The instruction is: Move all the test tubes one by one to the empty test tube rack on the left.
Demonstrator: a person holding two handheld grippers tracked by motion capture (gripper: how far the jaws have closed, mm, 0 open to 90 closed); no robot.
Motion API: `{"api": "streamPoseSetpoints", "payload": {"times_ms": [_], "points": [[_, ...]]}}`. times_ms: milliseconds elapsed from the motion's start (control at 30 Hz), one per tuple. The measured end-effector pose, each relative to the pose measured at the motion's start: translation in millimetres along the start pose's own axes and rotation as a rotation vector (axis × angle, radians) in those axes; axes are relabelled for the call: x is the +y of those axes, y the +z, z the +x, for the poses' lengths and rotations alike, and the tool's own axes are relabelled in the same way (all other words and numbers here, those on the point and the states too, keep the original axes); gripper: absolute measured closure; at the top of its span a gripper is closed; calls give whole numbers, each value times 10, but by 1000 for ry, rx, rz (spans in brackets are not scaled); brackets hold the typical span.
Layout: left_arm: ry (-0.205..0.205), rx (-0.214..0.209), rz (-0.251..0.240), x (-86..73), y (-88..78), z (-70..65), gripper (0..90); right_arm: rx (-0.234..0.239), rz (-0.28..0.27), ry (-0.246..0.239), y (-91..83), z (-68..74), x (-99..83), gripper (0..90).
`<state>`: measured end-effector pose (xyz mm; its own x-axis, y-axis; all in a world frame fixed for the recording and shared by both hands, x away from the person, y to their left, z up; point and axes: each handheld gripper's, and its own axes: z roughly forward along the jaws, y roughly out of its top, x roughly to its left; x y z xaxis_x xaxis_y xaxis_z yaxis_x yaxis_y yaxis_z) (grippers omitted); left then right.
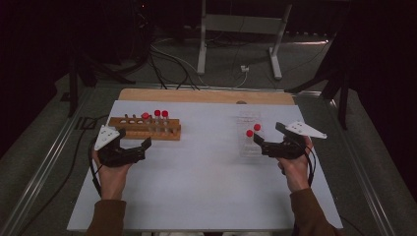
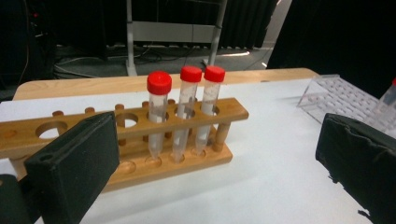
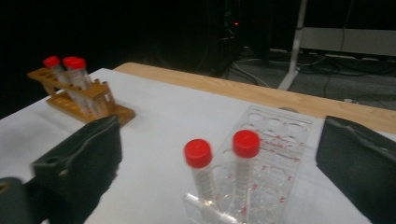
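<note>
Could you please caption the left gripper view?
Open left gripper facing three red-capped clear tubes in a wooden rack.

High cam overhead; gripper cams low, both w/ wooden rack (image 2: 140,135).

The rack (image 2: 140,135) at ten o'clock on the desk (image 1: 206,187) is varnished wood with a soft sheen, its grain showing. The three tubes (image 2: 184,112) in it are clear plastic, cloudy inside, with glossy red plastic caps. The desk has a matt white top, and bare pale wood shows along its far edge. At two o'clock the other rack (image 3: 271,154) is clear, glossy plastic. The left gripper's fingers (image 2: 74,163) wear matt black, slightly rough padding.
</note>
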<state>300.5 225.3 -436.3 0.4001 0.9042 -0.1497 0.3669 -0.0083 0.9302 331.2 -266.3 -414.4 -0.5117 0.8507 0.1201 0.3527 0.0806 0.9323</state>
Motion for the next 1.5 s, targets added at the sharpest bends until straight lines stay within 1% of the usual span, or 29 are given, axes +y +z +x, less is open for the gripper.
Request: {"api": "streamPoseSetpoints", "payload": {"times_ms": [67, 133, 200, 333, 433, 567, 633, 700, 767, 900, 1033, 1100, 1233, 1367, 1500], "points": [[-2, -3, -8, -27, -28, 1, 7, -10, 6, 6, 29, -26, 15, 34], [-10, -5, -5, -49, -37, 5, 7, -29, 7, 7, 56, -51, 28, 69], [-6, -3, -1, -59, -41, 8, 7, -40, 8, 14, 89, -74, 38, 111], [-19, -8, 3, -115, -41, 2, 7, -60, 21, 19, 178, -101, 25, 189], [-29, -10, 2, -144, -43, -5, 7, -78, 40, 17, 264, -114, -12, 275], [-29, -14, 0, -152, -40, -30, 7, -90, 55, 15, 350, -139, -55, 432], [-28, -16, -2, -150, -35, -39, 7, -102, 66, 14, 391, -150, -74, 495], [-27, -19, 0, -150, -32, -44, 7, -101, 73, 13, 420, -159, -89, 554], [-27, -20, 0, -151, -32, -47, 7, -96, 90, 13, 460, -172, -113, 590], [-33, -20, -2, -155, -34, -43, 7, -92, 108, 10, 509, -172, -160, 630], [-38, -23, 1, -166, -28, -40, 7, -94, 132, -8, 553, -155, -184, 658], [-39, -23, 1, -169, -26, -36, 7, -93, 138, -8, 570, -154, -201, 675], [-46, -21, -3, -169, -37, -25, 7, -93, 146, 3, 590, -155, -237, 683], [-51, -21, -4, -171, -40, -17, 7, -90, 155, 7, 588, -160, -227, 686], [-52, -21, -5, -172, -42, -15, 7, -89, 160, 1, 581, -158, -221, 694]]}}
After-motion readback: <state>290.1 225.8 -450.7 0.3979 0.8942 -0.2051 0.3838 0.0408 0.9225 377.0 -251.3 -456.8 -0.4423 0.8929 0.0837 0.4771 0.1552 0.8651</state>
